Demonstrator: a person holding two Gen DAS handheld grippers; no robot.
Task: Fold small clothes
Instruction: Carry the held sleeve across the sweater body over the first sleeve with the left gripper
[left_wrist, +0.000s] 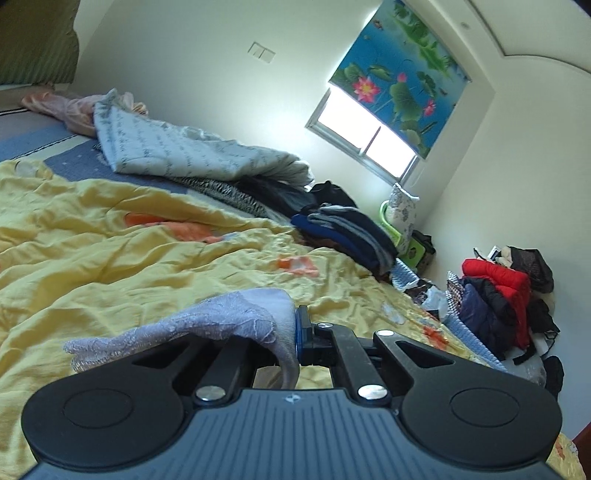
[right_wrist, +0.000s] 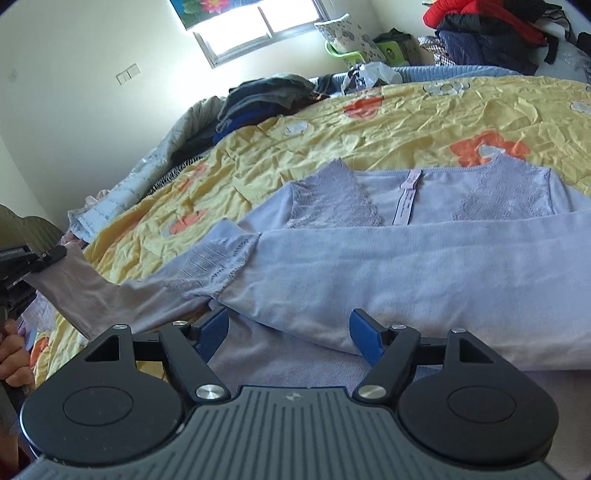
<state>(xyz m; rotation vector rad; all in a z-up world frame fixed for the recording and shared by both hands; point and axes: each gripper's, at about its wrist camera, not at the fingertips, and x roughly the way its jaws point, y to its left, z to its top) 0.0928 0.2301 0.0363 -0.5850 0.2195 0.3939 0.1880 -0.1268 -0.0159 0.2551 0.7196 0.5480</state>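
Lilac top lies flat on the yellow bedspread. My left gripper is clamped on its lace cuff, lifting the sleeve to fold inward. Right gripper gapes empty over the near hem.

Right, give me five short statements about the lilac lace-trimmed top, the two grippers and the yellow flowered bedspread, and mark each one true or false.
1. The left gripper is shut on the sleeve cuff of the lilac lace-trimmed top. True.
2. The right gripper is clamped on the top. False: its blue pads stand apart over the fabric.
3. The top lies on a yellow flowered bedspread. True.
4. The window blind is plain white. False: it shows pink lotus flowers on blue.
5. A label shows at the neckline. True.
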